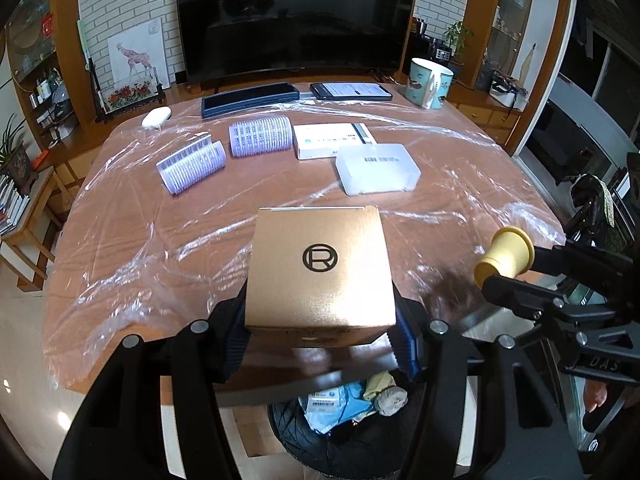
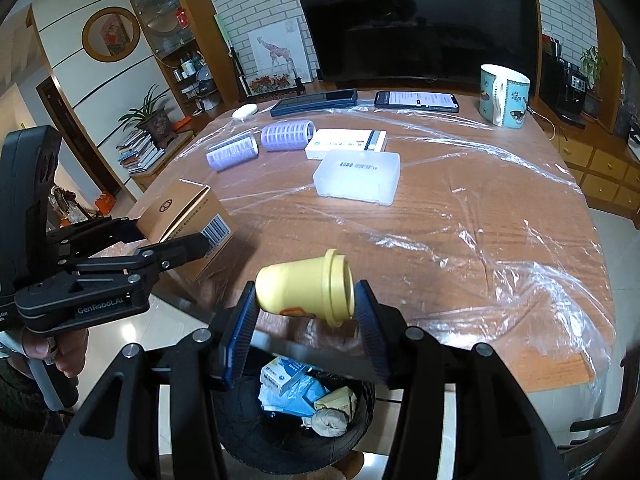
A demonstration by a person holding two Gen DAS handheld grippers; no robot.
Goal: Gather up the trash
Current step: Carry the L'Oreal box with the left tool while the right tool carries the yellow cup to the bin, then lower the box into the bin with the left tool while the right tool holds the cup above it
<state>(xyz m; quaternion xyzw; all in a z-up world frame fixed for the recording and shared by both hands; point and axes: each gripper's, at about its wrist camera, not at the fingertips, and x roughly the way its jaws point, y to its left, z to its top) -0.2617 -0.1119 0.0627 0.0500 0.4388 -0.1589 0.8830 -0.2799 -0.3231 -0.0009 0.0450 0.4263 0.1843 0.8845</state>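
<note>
Two items lifted off counter (image 1: 460, 184), carry step. Left claw (image 1: 320, 332) clamped on cardboard box (image 1: 320, 268); right claw (image 2: 306, 312) clamped on yellow cup (image 2: 304, 288). Both at counter's near edge, bin (image 2: 248, 432) below. Next, probably: advance over bin, then release.

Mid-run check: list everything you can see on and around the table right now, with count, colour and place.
cardboard box: 1, tan, in left hand-held gripper
cup: 1, yellow, on its side in right hand-held gripper
bin: 1, black, below table edge, holds trash
hair rollers: 2, purple, far left
plastic case: 1, translucent white, centre
flat carton: 1, white, behind case
phones: 2, dark, far edge
mug: 1, teal, far right
table: 1, brown, film-covered
hand: 1, holding left gripper handle
</note>
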